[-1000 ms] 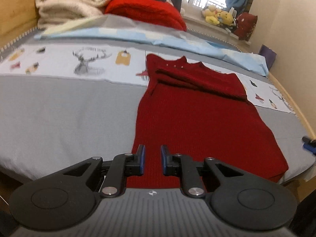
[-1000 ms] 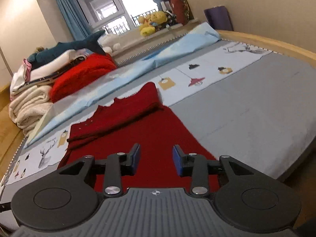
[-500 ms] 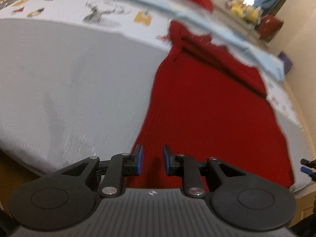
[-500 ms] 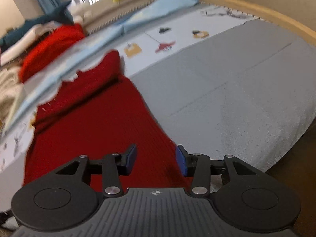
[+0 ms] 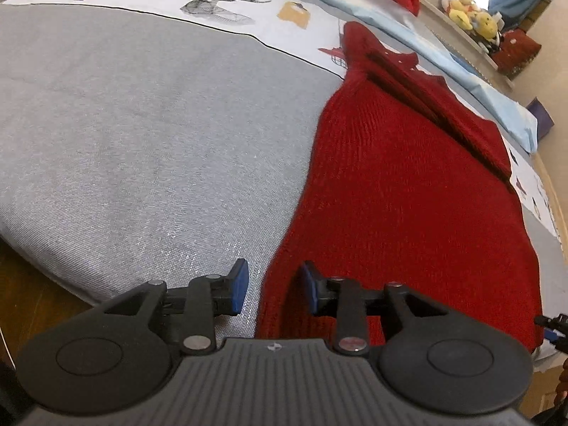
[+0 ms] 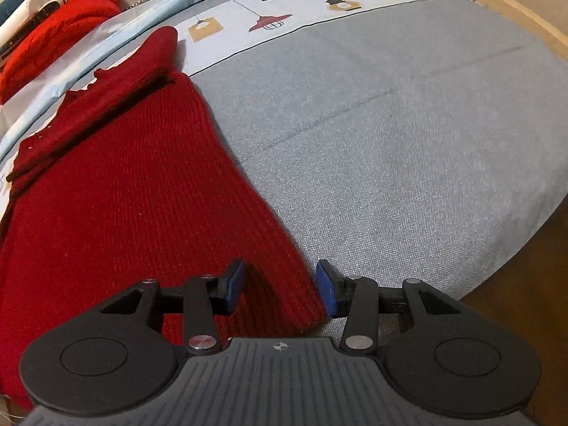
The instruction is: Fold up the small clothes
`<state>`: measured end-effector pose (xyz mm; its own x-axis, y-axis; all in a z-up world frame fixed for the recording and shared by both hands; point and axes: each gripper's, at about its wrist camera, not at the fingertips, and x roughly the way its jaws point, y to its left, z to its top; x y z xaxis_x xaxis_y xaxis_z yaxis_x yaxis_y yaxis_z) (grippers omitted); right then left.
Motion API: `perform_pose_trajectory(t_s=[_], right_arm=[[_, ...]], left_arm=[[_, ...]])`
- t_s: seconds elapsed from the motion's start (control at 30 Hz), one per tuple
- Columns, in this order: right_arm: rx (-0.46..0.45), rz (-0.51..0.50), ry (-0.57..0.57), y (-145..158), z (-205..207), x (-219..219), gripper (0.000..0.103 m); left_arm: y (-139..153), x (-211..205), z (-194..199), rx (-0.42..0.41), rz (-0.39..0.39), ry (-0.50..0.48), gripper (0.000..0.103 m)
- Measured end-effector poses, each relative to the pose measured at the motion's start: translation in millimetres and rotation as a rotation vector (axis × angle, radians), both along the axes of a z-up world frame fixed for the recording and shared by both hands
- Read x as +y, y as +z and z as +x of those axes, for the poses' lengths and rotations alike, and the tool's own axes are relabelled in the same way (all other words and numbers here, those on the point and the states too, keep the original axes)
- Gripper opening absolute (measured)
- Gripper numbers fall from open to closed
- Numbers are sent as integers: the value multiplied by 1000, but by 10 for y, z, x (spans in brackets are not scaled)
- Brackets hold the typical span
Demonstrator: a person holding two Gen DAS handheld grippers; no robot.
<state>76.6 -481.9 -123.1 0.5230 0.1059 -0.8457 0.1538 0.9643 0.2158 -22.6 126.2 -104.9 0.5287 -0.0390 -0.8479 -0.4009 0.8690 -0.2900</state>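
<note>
A dark red knitted garment (image 5: 397, 191) lies flat on the grey bed cover, sleeves folded across its top; it also shows in the right wrist view (image 6: 117, 191). My left gripper (image 5: 272, 288) is open, low over the garment's bottom left corner, with the left side edge running between its fingers. My right gripper (image 6: 280, 285) is open, low over the bottom right corner, with the right side edge between its fingers. Neither holds cloth.
The grey bed cover (image 5: 142, 124) ends at a near edge with wooden floor (image 6: 525, 284) below. A printed white sheet (image 5: 220, 3) and a light blue sheet lie beyond. A bright red blanket (image 6: 60, 32) and plush toys (image 5: 472, 17) sit at the back.
Both grippers have dropped down and forward to the garment's bottom corners. Both have opened wider. The garment has not moved.
</note>
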Motion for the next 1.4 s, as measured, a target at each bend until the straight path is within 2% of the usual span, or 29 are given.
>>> perform_pose_trajectory(t_s=[0.17, 0.33, 0.37, 0.4, 0.43, 0.47, 0.5, 0.57, 0.67, 0.77, 0.9, 1.2, 1.4], right_arm=[[-6, -29, 24, -25, -18, 75, 49], [-9, -42, 53, -28, -16, 106, 50], [-8, -35, 54, -26, -10, 108, 50], [-8, -27, 56, -26, -5, 114, 49], [-7, -18, 62, -26, 1, 125, 46], [-8, -13, 70, -24, -1, 134, 37], [-8, -5, 75, -21, -11, 141, 24], [-9, 46, 79, -7, -35, 133, 20], [-29, 91, 71, 43, -76, 112, 20], [-8, 76, 44, 13, -75, 87, 27], [2, 62, 44, -7, -73, 114, 28], [-6, 60, 48, -23, -85, 110, 28], [-9, 46, 76, -30, -80, 156, 29]], left_arm=[[-31, -109, 53, -13, -3, -56, 37], [-44, -262, 61, -16, 55, -109, 37], [-44, -273, 61, -17, 57, -115, 34], [-42, -278, 60, -20, 53, -121, 21], [-36, -275, 48, -25, 40, -125, 15], [-17, -265, 25, -34, 27, -124, 13], [10, -248, 20, -44, 14, -121, 13], [78, -219, -9, -72, -20, -122, 13], [103, -198, -20, -78, -45, -125, 15], [-42, -166, 43, -5, -64, -100, 17], [-78, -141, 79, -6, -86, -80, 17], [-65, -125, 50, -2, -89, -70, 20], [-75, -233, 123, 1, -33, -122, 20]])
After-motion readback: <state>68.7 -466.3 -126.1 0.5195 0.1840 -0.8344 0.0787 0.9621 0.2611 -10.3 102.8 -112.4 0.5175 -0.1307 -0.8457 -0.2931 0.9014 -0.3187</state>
